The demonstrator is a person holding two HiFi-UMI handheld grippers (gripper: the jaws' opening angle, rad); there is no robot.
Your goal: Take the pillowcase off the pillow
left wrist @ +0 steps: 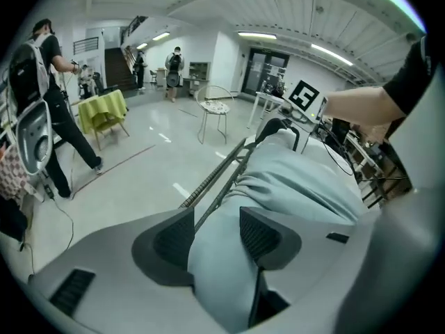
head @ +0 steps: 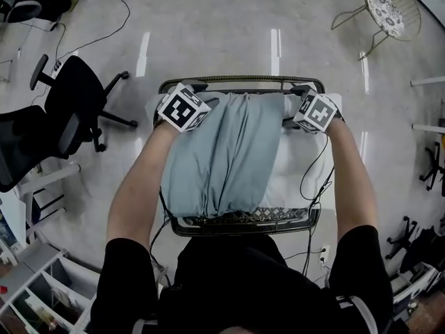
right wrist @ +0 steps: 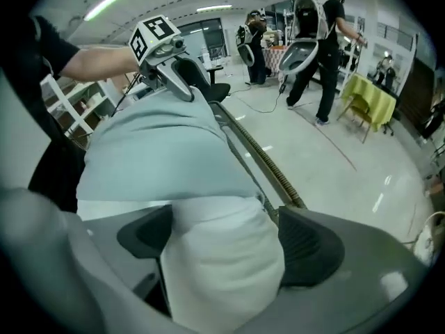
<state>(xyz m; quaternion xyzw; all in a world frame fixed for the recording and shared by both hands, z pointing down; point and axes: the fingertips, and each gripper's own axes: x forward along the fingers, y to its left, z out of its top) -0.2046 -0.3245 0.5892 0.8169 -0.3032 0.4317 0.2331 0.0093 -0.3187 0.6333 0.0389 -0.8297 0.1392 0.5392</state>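
Note:
A pale blue pillowcase (head: 222, 152) covers the left and middle of a white pillow (head: 299, 165) that lies across a wire cart (head: 240, 81). My left gripper (head: 198, 99) is at the pillow's far left corner. In the left gripper view, blue pillowcase cloth (left wrist: 278, 186) bulges up between the spread jaws (left wrist: 217, 235), loose rather than pinched. My right gripper (head: 299, 103) is at the far right corner. In the right gripper view, the bare white pillow end (right wrist: 222, 256) fills the gap between its wide jaws (right wrist: 222, 239), just past the pillowcase edge (right wrist: 160, 165).
A black office chair (head: 76, 96) stands left of the cart and a round wire chair (head: 389, 9) at the far right. Cables hang along the cart's right side (head: 316, 186). People with backpacks (right wrist: 313, 40) and a green-covered table (left wrist: 101, 106) are across the shiny floor.

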